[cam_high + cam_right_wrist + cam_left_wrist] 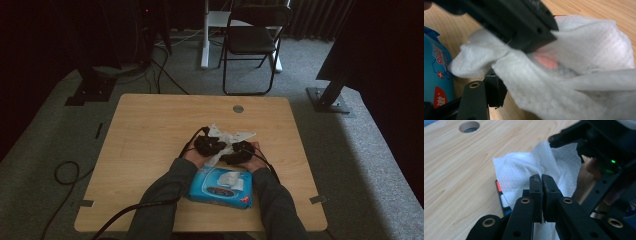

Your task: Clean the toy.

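Dark carpet and a folding chair [252,37] lie beyond the wooden surface [150,130], which has a round cable hole [238,108] near its far edge. Taking the blue pack of wipes [220,187] at the near edge as the landmark, everything in hand sits just beyond it, toward the middle of the surface.

A white wipe [227,137] is spread there, crumpled, with its long axis running roughly across the surface, one corner pointing away to the right of the pack and a tail hanging back toward it. It seems draped over a small object [499,188] with red and white patches, possibly a puzzle cube, though too little shows to be sure.

Just beyond the pack's left end, the left claw [541,178] is pinched tight on a fold of the wipe. Just beyond the pack's right end, the right claw [240,152] stands fairly wide with wipe bunched across it; whether it presses on anything under the cloth cannot be told.

The step looks like wiping or wrapping the covered object. Next, the left claw should probably draw the fold taut while the right steadies what lies beneath.
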The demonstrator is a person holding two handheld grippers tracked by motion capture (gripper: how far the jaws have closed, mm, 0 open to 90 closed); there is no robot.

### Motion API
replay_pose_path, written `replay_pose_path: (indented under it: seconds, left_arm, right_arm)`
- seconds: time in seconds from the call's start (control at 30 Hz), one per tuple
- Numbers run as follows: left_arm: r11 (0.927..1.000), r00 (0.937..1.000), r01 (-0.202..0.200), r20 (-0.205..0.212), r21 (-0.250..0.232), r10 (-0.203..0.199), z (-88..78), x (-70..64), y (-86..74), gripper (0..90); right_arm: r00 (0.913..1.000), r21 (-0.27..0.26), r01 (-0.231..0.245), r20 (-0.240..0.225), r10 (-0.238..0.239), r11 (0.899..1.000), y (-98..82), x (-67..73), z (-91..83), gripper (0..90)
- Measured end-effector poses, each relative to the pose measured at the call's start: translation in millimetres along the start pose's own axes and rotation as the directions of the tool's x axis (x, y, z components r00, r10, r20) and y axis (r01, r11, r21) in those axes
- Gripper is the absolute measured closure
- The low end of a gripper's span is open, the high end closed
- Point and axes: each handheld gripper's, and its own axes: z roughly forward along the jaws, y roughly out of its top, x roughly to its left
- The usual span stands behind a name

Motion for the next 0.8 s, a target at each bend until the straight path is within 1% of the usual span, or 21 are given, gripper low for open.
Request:
replay_pose_path:
  seconds: [0.03, 0.13, 0.2, 0.27, 0.3, 0.33, 0.4, 0.47, 0.53, 0.57, 0.6, 0.63, 0.67, 0.7, 0.73, 0.77, 0.8]
  left_arm:
    - [1.0, 1.0, 0.0, -0.006, 0.002, 0.0, -0.1, 0.6, -0.2, 87.5]
    - [0.9995, 0.9984, 0.03, -0.047, -0.006, -0.03, -2.9, 7.0, -3.8, 87.5]
    - [0.9978, 0.9947, 0.066, -0.079, -0.008, -0.066, -6.5, 14.7, -7.6, 87.5]
    - [0.9947, 0.9893, 0.102, -0.104, -0.014, -0.103, -9.4, 21.2, -10.8, 87.6]
    - [0.9938, 0.9882, 0.111, -0.105, -0.013, -0.111, -10.1, 22.9, -11.6, 87.6]
    - [0.9941, 0.9881, 0.108, -0.109, -0.013, -0.109, -10.0, 22.2, -11.5, 87.5]
    - [0.9949, 0.9901, 0.1, -0.097, -0.013, -0.101, -9.0, 19.8, -10.4, 87.6]
    - [0.9969, 0.9934, 0.078, -0.084, -0.012, -0.079, -6.8, 15.1, -8.3, 87.5]
    - [0.9981, 0.9969, 0.059, -0.051, -0.015, -0.06, -4.5, 10.4, -6.7, 87.5]
    - [0.9988, 0.9986, 0.044, -0.028, -0.023, -0.044, -3.0, 7.7, -6.2, 87.4]
    - [0.9993, 0.9991, 0.029, -0.03, -0.022, -0.03, -2.7, 6.3, -5.8, 87.4]
    - [0.9995, 0.9993, 0.025, -0.029, -0.02, -0.025, -2.7, 6.1, -5.5, 87.4]
    - [0.9994, 0.9993, 0.028, -0.025, -0.019, -0.029, -3.1, 7.3, -5.9, 87.4]
    - [0.9991, 0.9989, 0.036, -0.03, -0.023, -0.036, -3.8, 9.7, -7.3, 87.4]
    - [0.9985, 0.9981, 0.048, -0.038, -0.025, -0.049, -4.5, 11.8, -8.3, 87.5]
    - [0.9968, 0.996, 0.075, -0.048, -0.029, -0.076, -6.2, 16.0, -10.3, 87.5]
    - [0.9961, 0.9948, 0.083, -0.057, -0.031, -0.085, -7.4, 18.5, -11.7, 87.5]
  right_arm:
    - [1.0, 0.0, 0.0, 0.0, 0.0, 1.0, 0.0, 0.0, 0.0, 33.8]
    - [1.0, 0.002, 0.001, 0.001, -0.001, 1.0, 0.2, 0.0, 0.0, 33.9]
    - [1.0, 0.002, 0.003, 0.001, -0.003, 1.0, 0.2, -0.1, 0.0, 33.8]
    - [1.0, 0.002, 0.004, 0.0, -0.004, 1.0, 0.2, -0.3, 0.0, 33.8]
    - [1.0, 0.002, 0.005, -0.001, -0.005, 1.0, 0.2, -0.4, 0.0, 33.9]
    - [1.0, 0.002, 0.006, -0.001, -0.006, 1.0, 0.2, -0.6, 0.1, 33.8]
    - [1.0, 0.002, 0.005, -0.003, -0.005, 1.0, 0.3, -0.7, 0.1, 33.8]
    - [1.0, 0.002, 0.004, -0.002, -0.004, 1.0, 0.4, -1.0, 0.2, 33.8]
    - [1.0, 0.002, 0.002, -0.001, -0.002, 1.0, 0.5, -1.1, 0.3, 33.8]
    - [1.0, 0.002, 0.002, 0.0, -0.002, 1.0, 0.5, -1.1, 0.4, 33.8]
    - [1.0, 0.002, 0.002, 0.0, -0.002, 1.0, 0.4, -1.0, 0.3, 33.8]
    - [1.0, 0.002, 0.002, 0.001, -0.002, 1.0, 0.4, -1.0, 0.3, 33.8]
    - [1.0, 0.002, 0.003, 0.001, -0.003, 1.0, 0.4, -1.0, 0.3, 33.8]
    - [1.0, 0.002, 0.002, 0.0, -0.002, 1.0, 0.4, -1.0, 0.3, 33.8]
    - [1.0, 0.002, 0.003, 0.0, -0.003, 1.0, 0.4, -1.0, 0.3, 33.8]
    - [1.0, 0.002, 0.003, 0.0, -0.003, 1.0, 0.4, -1.0, 0.3, 33.8]
    - [1.0, 0.001, 0.003, 0.0, -0.003, 1.0, 0.3, -1.0, 0.3, 33.8]
